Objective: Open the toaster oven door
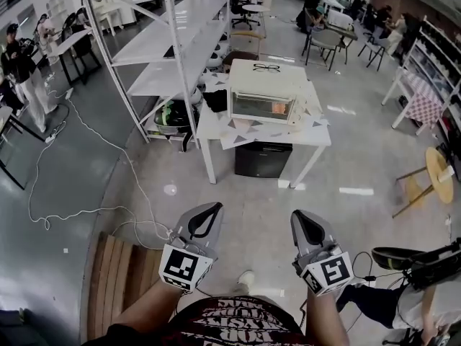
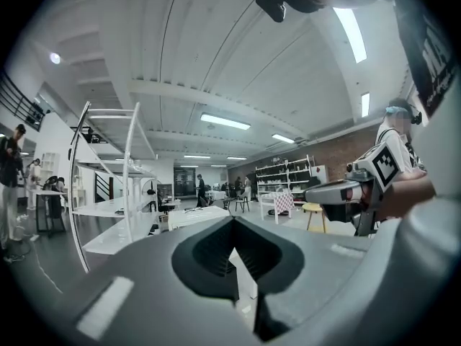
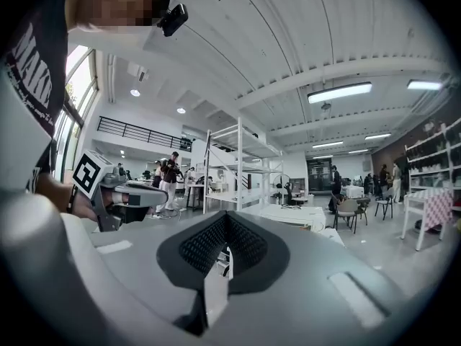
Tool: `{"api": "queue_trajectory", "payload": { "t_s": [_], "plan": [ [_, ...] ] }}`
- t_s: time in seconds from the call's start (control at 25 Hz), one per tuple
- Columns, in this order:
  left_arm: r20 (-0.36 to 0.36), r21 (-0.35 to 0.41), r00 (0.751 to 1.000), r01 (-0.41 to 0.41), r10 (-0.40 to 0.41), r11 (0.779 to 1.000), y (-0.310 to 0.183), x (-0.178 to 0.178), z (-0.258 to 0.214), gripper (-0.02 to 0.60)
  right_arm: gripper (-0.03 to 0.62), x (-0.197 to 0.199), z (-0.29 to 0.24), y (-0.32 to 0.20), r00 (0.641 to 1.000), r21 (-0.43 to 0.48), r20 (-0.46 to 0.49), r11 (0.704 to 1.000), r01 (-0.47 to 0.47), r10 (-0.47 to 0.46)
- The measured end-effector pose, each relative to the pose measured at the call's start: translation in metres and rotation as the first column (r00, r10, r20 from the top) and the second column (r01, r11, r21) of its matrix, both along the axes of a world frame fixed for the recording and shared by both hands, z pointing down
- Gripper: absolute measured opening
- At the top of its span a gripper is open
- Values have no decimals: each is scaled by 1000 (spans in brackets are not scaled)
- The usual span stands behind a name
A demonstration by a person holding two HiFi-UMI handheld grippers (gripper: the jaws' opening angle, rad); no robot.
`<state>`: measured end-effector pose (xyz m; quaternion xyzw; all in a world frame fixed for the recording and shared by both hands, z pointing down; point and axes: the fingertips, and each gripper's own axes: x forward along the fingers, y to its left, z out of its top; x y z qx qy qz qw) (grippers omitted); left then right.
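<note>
the toaster oven [image 1: 262,101] sits on a white table [image 1: 317,134] across the room, door closed, glasses [image 1: 266,67] on top. well apart from it, the left gripper [image 1: 214,208] and right gripper [image 1: 297,215] hang side by side, jaws together on nothing.

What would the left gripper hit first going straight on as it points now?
Nothing near: only floor lies ahead of the left gripper. Farther on, probably the table carrying the toaster, though depth is unclear.
</note>
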<state>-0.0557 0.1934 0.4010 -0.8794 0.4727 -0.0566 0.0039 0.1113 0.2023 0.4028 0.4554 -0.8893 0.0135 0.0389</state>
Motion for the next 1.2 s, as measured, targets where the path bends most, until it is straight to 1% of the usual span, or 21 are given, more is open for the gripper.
{"api": "queue_trajectory", "payload": {
  "t_s": [0.16,0.44,0.6,0.76,0.92,1.2],
  "plan": [
    [4,18,1000,22,-22,1000,-17,8,-7,0,26,9,-6,-19,1000,17,2,999,27,-27],
    [-2,54,994,112,-113,992,-35,12,-23,0,25,25,-13,-39,996,35,5,995,90,-90],
    [18,56,992,123,-124,991,-31,18,-23,0,26,34,-7,-48,995,14,32,996,93,-94],
    [35,32,989,146,-147,989,-29,10,-15,0,26,29,-2,-46,992,1,44,993,120,-120],
    [40,27,989,144,-145,989,-30,10,-12,0,26,29,3,-47,991,-8,42,992,127,-127],
    [48,13,991,121,-121,993,-41,12,-1,0,26,36,6,-58,994,-12,50,995,97,-96]
  ]
}}
